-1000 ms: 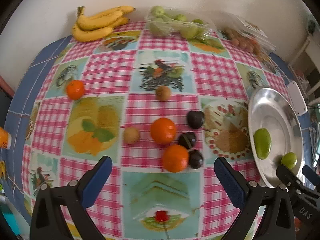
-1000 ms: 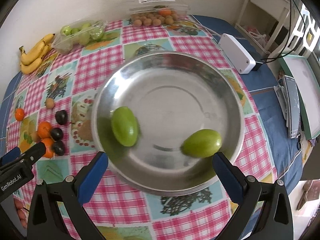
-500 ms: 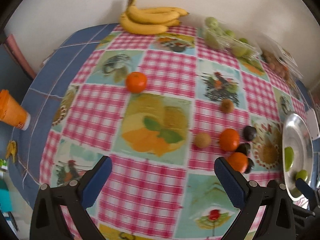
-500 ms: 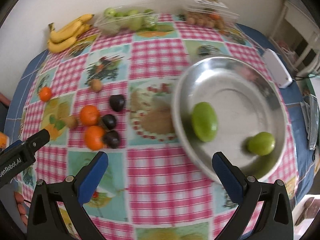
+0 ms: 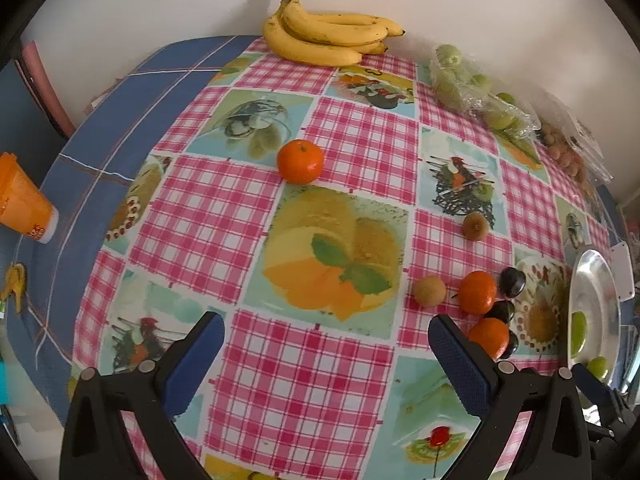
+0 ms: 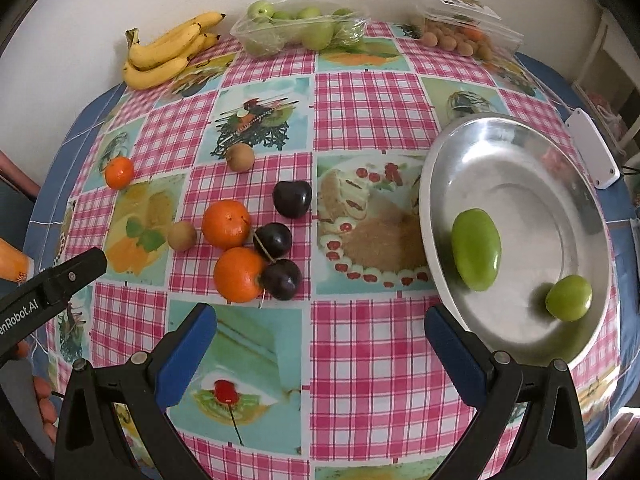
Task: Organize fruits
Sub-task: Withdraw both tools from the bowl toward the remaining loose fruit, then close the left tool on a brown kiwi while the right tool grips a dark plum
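- The left gripper [image 5: 326, 350] has its jaws spread wide with nothing between them, hovering above the near part of the table [image 5: 100, 160] over bare checked cloth.
- The right gripper [image 6: 320, 340] is likewise wide apart and empty, held over the near edge between the fruit cluster and the steel plate [image 6: 500, 128].
- Two green fruits lie in the plate, which sits toward the table's right edge: an oblong one [image 6: 476, 254] and a rounder one [image 6: 569, 297], apart from each other.
- Loose fruit waits mid-table: two oranges [image 6: 226, 224] [image 6: 239, 275] touching three dark plums [image 6: 292, 198], with a brown kiwi [image 6: 182, 235] just beside them and another [image 6: 240, 157] farther back.
- A lone orange [image 5: 300, 161] sits toward the left edge, well apart from the rest.
- Bananas [image 5: 328, 38], a bag of green fruit [image 6: 296, 28] and a clear box of small brown fruit [image 6: 460, 38] line the far edge.
- Judged step: between picks, choosing the next fruit for the plate.
- The next move likely calls for lowering one gripper over a single fruit; the clustered oranges and plums touch, so closing on one may nudge its neighbours, and round fruit may roll.
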